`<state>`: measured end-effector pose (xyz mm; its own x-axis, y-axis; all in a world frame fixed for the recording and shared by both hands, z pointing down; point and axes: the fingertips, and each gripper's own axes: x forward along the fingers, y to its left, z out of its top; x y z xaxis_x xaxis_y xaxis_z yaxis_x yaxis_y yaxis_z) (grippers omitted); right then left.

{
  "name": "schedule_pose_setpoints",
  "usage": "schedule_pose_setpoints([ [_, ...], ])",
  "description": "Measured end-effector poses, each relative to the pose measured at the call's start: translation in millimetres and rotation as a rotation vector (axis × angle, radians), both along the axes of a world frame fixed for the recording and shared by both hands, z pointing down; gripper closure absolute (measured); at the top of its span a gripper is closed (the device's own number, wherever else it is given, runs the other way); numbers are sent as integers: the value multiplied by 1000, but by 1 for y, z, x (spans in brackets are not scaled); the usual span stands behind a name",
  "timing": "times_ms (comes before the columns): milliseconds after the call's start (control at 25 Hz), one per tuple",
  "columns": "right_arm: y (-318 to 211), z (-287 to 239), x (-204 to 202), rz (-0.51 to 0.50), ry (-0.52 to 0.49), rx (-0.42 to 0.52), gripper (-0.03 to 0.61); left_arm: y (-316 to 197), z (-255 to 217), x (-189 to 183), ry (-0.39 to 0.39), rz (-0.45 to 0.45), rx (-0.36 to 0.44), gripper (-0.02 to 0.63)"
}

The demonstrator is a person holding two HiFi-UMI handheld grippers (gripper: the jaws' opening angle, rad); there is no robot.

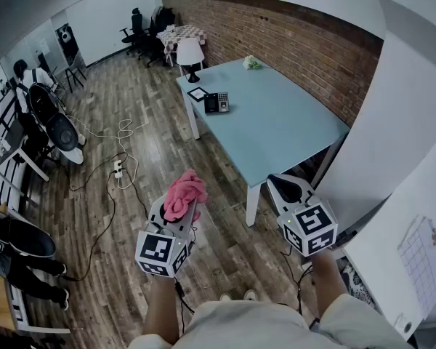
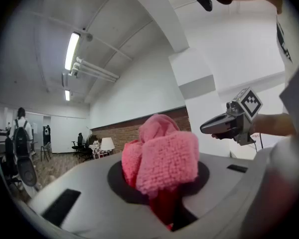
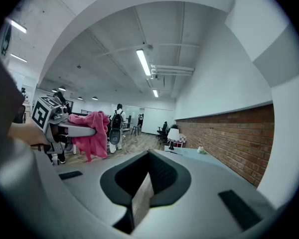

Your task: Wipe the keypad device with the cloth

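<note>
The keypad device [image 1: 217,103] is a small dark box on the light blue table [image 1: 276,133], near its left edge and far ahead of both grippers. My left gripper [image 1: 183,203] is held low over the wooden floor, shut on a bunched pink cloth [image 1: 184,193]. In the left gripper view the cloth [image 2: 162,159] bulges out of the jaws and hides their tips. My right gripper [image 1: 291,187] hovers beside the table's near corner with its jaws together and nothing between them. In the right gripper view the jaws [image 3: 139,200] show only a thin slit, and the cloth [image 3: 89,128] hangs at left.
On the table there is also a black-framed tablet [image 1: 198,93], a white lamp [image 1: 190,53] and white flowers [image 1: 253,62]. A brick wall [image 1: 305,42] runs behind it. Cables [image 1: 116,169] trail over the floor. People and racks [image 1: 47,115] stand at left.
</note>
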<state>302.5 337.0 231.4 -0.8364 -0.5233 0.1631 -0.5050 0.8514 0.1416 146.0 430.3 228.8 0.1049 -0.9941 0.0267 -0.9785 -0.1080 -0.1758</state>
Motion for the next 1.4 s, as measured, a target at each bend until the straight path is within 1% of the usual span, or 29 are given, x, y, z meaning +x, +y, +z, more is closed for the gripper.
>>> schedule_pose_setpoints([
  [120, -5, -1, -6, 2, 17, 20, 571, -1, -1, -13, -6, -16, 9, 512],
  [280, -12, -1, -14, 17, 26, 22, 572, -4, -1, -25, -10, -13, 9, 511],
  [400, -18, -6, -20, 29, 4, 32, 571, -8, 0, -33, -9, -6, 12, 511],
  [480, -21, -9, -23, 42, -31, 21, 571, -10, 1, -40, -6, -3, 13, 511],
  [560, -22, -9, -29, 54, -44, 6, 571, -10, 2, -48, 0, -1, 14, 511],
  [720, -24, 0, -43, 66, -19, -18, 571, -12, 6, -61, 15, 11, 16, 511],
  [840, -19, 4, -52, 54, -28, -44, 571, -14, 9, -69, 24, 22, 14, 511],
  [1040, -9, 11, -68, 43, -22, -52, 569, -13, 14, -79, 35, 36, 8, 511],
  [1200, -14, 16, -78, 60, -19, -57, 569, -16, 21, -86, 41, 44, 3, 511],
  [1400, -30, 25, -95, 45, -13, -76, 568, -31, 33, -101, 49, 40, -14, 511],
])
